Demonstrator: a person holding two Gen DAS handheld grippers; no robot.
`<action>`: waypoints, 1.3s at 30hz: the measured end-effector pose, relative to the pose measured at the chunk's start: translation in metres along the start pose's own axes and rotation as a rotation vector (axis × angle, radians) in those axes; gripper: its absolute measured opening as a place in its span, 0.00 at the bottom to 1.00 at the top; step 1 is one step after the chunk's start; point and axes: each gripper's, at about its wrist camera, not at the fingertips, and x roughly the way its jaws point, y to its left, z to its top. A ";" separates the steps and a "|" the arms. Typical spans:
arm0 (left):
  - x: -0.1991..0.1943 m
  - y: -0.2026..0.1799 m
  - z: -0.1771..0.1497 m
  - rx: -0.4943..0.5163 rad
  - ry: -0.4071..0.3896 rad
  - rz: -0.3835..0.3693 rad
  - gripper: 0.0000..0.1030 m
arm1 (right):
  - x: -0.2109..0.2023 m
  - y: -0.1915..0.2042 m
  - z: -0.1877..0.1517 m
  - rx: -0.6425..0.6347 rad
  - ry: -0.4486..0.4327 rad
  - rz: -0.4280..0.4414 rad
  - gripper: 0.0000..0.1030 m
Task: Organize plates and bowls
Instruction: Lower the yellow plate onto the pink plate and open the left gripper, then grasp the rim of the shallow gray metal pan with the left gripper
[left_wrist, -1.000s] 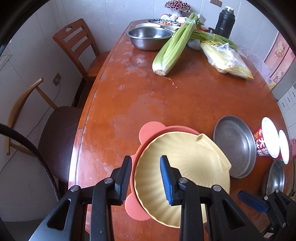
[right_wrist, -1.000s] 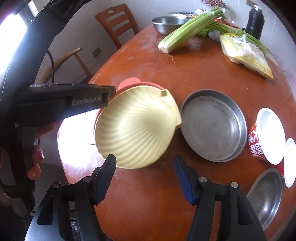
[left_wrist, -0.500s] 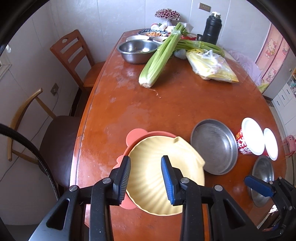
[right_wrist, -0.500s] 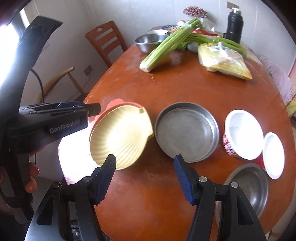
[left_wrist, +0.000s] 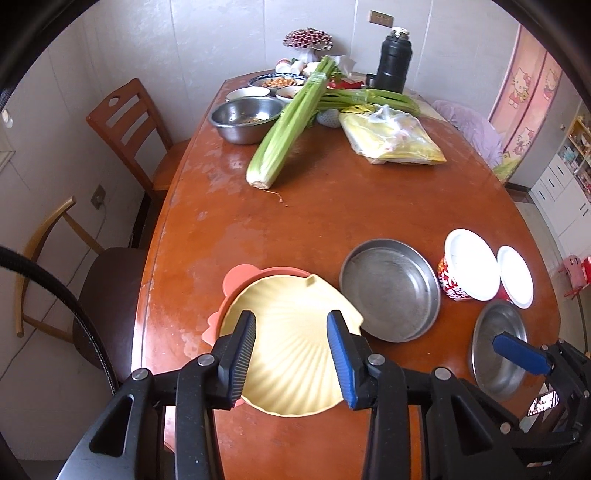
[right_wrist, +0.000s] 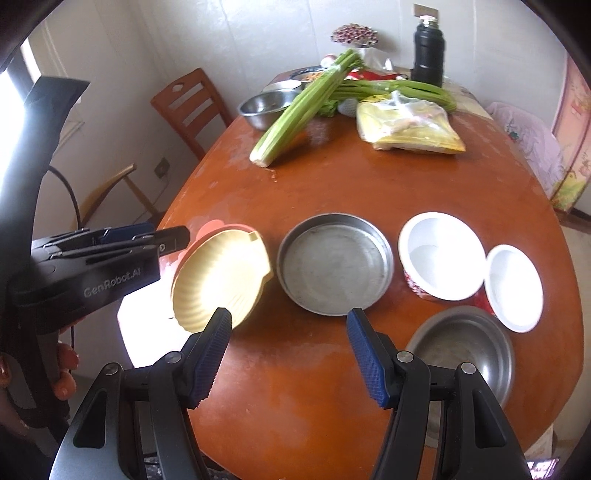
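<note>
Table (left_wrist: 332, 221) edge hides behind left gripper (left_wrist: 291, 354).

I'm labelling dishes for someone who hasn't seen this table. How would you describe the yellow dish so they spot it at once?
Start at the oval wooden table and go to its near end, where the dishes sit in a cluster. The yellow dish is leftmost, resting on a pink plate, beside the flat round metal pan. It alone is shell-shaped, ribbed like a scallop; its neighbours are plain round metal or white.
</note>
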 end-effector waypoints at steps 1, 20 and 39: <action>-0.001 -0.002 0.000 0.007 -0.002 -0.005 0.39 | -0.002 -0.003 -0.001 0.010 -0.003 -0.003 0.65; 0.021 -0.040 0.010 0.090 0.045 -0.048 0.39 | -0.001 -0.057 -0.005 0.187 0.014 -0.040 0.65; 0.107 -0.051 0.058 0.118 0.206 -0.085 0.39 | 0.079 -0.080 0.016 0.282 0.180 -0.034 0.65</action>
